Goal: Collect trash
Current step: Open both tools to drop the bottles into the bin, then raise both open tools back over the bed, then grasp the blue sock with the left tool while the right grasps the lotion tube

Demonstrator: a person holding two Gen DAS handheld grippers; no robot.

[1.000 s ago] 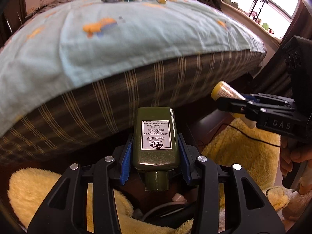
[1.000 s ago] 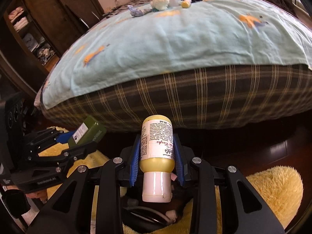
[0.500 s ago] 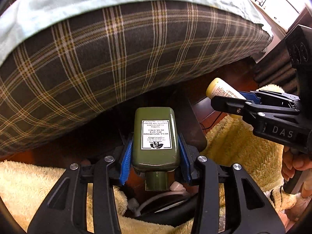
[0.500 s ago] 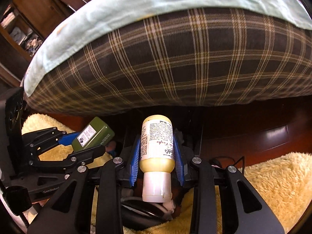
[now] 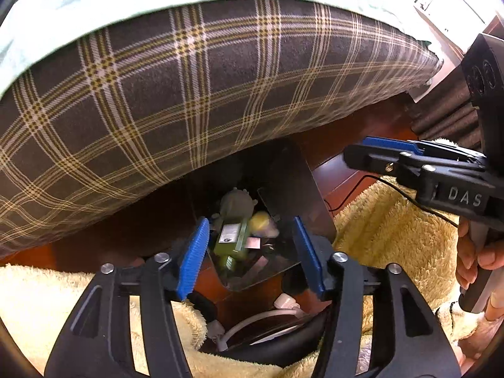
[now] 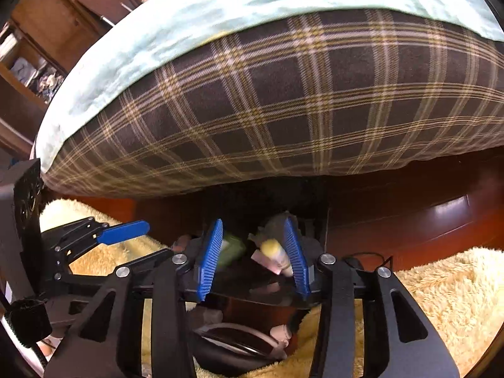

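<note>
The green bottle [image 5: 232,242] and the yellow bottle [image 5: 263,222] lie in a dark bin [image 5: 293,186] at the foot of the bed, among other trash. My left gripper [image 5: 250,253] is open and empty above the bin. My right gripper [image 6: 255,258] is open and empty too, over the same bin [image 6: 252,294]; the yellow bottle [image 6: 277,255] and the blurred green bottle [image 6: 233,247] show between its blue pads. Each gripper shows in the other's view, the right one [image 5: 384,149] at right, the left one [image 6: 123,236] at left.
The plaid side of the bed [image 5: 189,94] with a light blue sheet [image 6: 220,9] hangs over the bin. A fluffy yellow rug [image 5: 393,230] lies on the dark wood floor [image 6: 409,220]. A black cable [image 5: 406,197] crosses the rug. Wooden shelves [image 6: 28,63] stand at left.
Both grippers opened and let go of their bottles, which dropped into the bin. The green and yellow bottles now lie below the open jaws.
</note>
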